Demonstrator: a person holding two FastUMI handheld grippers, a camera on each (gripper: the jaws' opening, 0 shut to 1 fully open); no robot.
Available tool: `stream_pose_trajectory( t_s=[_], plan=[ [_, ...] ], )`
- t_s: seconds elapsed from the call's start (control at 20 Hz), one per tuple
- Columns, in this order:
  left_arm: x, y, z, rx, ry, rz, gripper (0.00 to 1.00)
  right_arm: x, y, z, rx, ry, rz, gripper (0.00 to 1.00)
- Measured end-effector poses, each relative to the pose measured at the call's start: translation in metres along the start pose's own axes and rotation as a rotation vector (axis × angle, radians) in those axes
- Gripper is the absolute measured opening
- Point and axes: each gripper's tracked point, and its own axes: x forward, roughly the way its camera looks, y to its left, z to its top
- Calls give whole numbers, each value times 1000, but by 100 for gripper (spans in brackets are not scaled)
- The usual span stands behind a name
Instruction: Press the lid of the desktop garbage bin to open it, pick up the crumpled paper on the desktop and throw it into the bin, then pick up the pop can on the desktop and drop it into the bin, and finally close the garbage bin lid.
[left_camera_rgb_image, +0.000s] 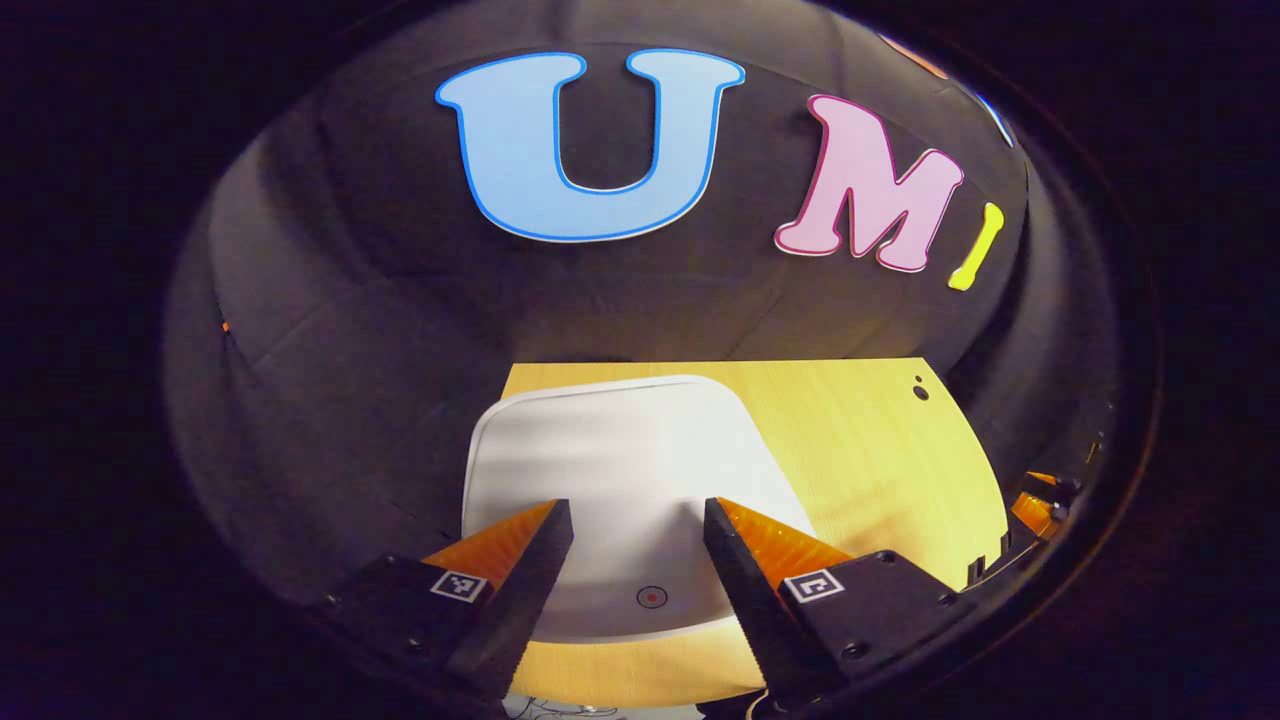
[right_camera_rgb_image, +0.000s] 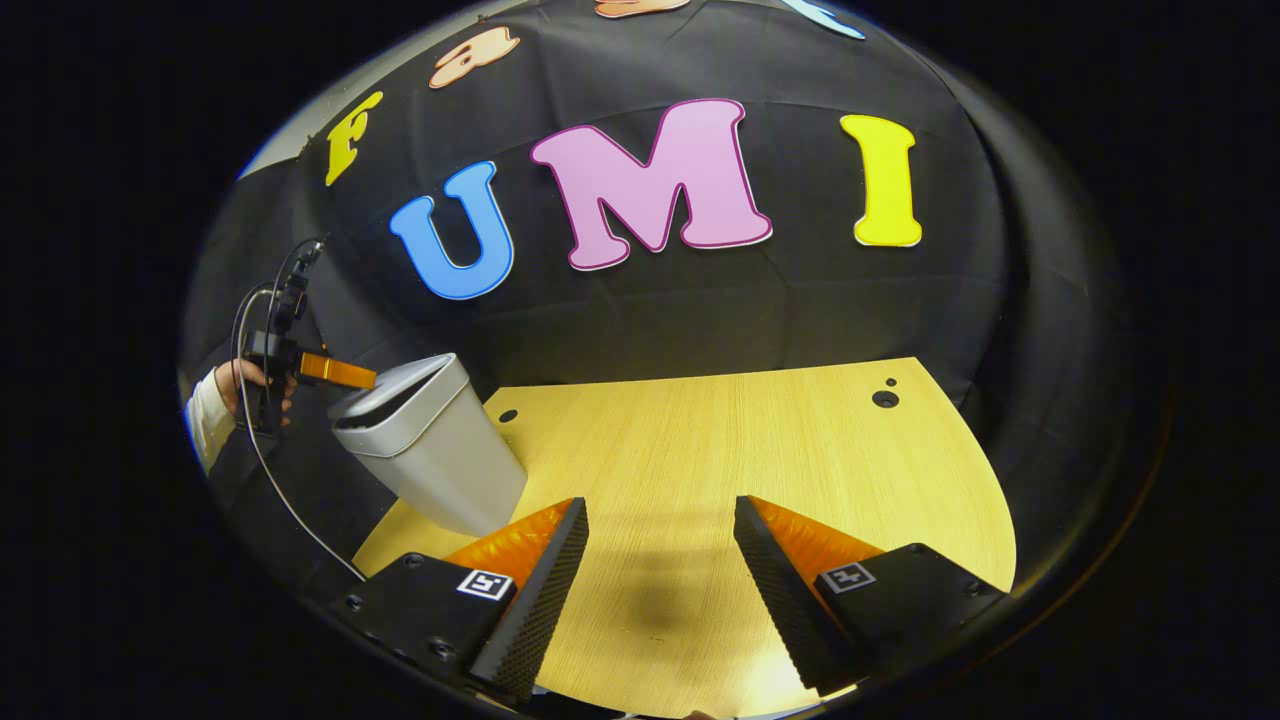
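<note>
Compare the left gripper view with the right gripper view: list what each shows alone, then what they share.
Left gripper view alone: the bin's closed white lid from above, with its round press mark, between the open left gripper.

Right gripper view alone: the bin's grey side, a hand, and the open right gripper.

Shared: the garbage bin and the wooden desktop.

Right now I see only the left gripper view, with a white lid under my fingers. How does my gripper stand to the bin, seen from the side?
Observer: In the right gripper view, the left gripper is level with the top edge of the bin, on its left side. Whether it touches, I cannot tell.
Operator: And where is the right gripper?
Observer: The right gripper is open over bare table, apart from the bin.
</note>
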Motion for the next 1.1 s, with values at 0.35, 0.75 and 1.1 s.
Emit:
stream_pose_trajectory(
  t_s=[0.35,0.75,1.1],
  plan=[
    [5,-5,-16,108,59,7,93,-4,-1,-12,16,15,0,95],
    [8,-7,-7,137,-133,36,93,-9,24,-18,-22,35,47,95],
    [-61,-65,34,162,-530,-15,94,-42,51,38,-82,-131,30,95]
  ],
)
